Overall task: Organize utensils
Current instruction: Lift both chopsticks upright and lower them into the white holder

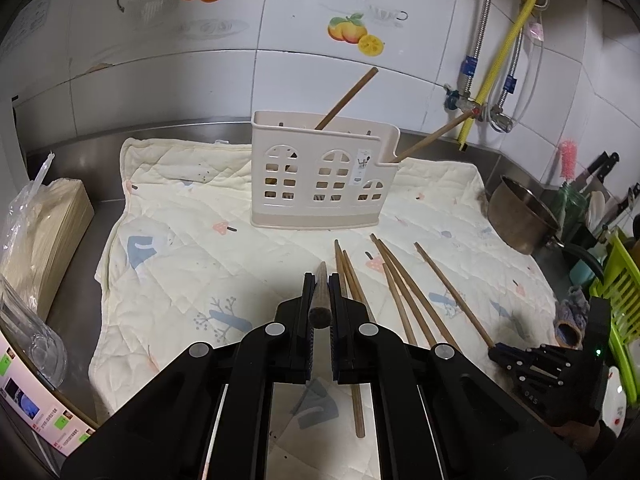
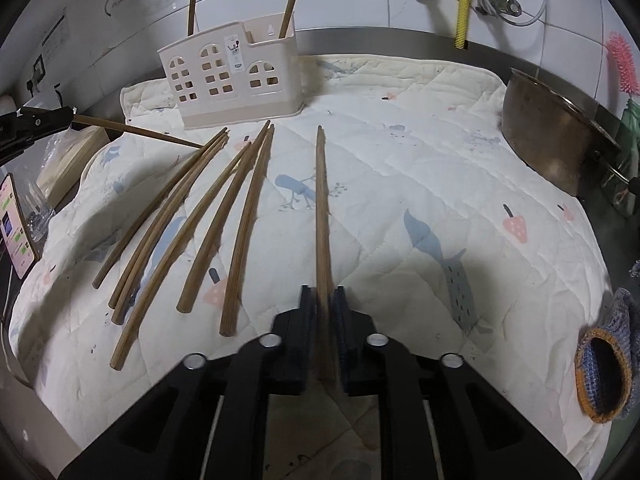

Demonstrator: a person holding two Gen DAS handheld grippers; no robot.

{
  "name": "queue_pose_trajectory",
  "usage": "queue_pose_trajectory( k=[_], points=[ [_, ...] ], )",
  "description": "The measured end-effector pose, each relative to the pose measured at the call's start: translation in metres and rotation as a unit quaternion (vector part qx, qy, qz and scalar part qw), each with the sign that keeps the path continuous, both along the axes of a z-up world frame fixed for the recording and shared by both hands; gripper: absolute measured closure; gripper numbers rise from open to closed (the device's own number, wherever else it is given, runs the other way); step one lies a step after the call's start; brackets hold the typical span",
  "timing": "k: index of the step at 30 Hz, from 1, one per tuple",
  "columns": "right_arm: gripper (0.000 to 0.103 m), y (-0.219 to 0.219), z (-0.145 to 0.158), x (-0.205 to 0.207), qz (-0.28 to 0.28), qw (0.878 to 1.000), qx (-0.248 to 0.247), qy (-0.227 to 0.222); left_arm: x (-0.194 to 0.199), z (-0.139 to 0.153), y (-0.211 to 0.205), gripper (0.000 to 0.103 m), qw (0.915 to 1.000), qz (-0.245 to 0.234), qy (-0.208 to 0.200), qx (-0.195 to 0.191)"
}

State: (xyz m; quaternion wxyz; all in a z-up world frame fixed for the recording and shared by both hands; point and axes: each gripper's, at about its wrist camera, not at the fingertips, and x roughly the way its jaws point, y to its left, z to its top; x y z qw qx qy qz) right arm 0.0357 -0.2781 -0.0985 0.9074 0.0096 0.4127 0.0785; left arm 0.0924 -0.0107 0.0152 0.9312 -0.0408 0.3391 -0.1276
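**Two chopsticks gripped, two already in the holder**

Each tool is clamped on one chopstick: the left tool point(image 1: 320, 284) on a chopstick point(image 1: 321, 292) pointing toward the holder point(image 1: 320, 172), the right tool point(image 2: 323, 300) on another chopstick point(image 2: 322, 216). The holder stands near the counter's back edge, on the quilted cloth point(image 2: 400, 140). Six loose chopsticks point(image 2: 208, 216) lie before it. Next, likely, tip each stick upright and drop it in a slot.

White tiled wall point(image 1: 224, 80) with fruit decals point(image 1: 354, 34); steel counter point(image 1: 76, 168); yellow hose point(image 1: 508, 40) at right.
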Motion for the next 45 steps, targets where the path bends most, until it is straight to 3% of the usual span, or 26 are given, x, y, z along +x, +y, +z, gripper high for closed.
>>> queue_pose_trajectory(
  k=[7, 15, 20, 29, 38, 45],
  points=[
    [0.096, 0.0, 0.032, -0.005, 0.007, 0.999, -0.009, -0.041, 0.0, 0.012, 0.001, 0.098, 0.9999, -0.002, -0.015, 0.002],
    [0.096, -0.001, 0.118, 0.003, 0.03, 0.989, -0.023, -0.143, 0.01, 0.036, 0.007, 0.098, 0.9994, 0.001, -0.034, 0.006],
    [0.096, 0.003, 0.166, 0.028, 0.056, 0.983, -0.02, -0.172, 0.018, 0.053, 0.009, 0.098, 0.9991, 0.0, -0.042, 0.009],
    [0.096, 0.02, 0.242, 0.072, 0.111, 0.976, -0.013, -0.188, 0.029, 0.119, 0.013, 0.098, 0.994, 0.004, -0.103, 0.035],
    [0.096, 0.033, 0.278, 0.109, 0.127, 0.974, -0.016, -0.187, 0.054, 0.178, 0.005, 0.098, 0.9862, 0.01, -0.155, 0.058],
    [0.096, 0.046, 0.276, 0.14, 0.125, 0.976, -0.016, -0.177, 0.097, 0.161, 0.002, 0.098, 0.9911, 0.009, -0.117, 0.063]
  ],
)
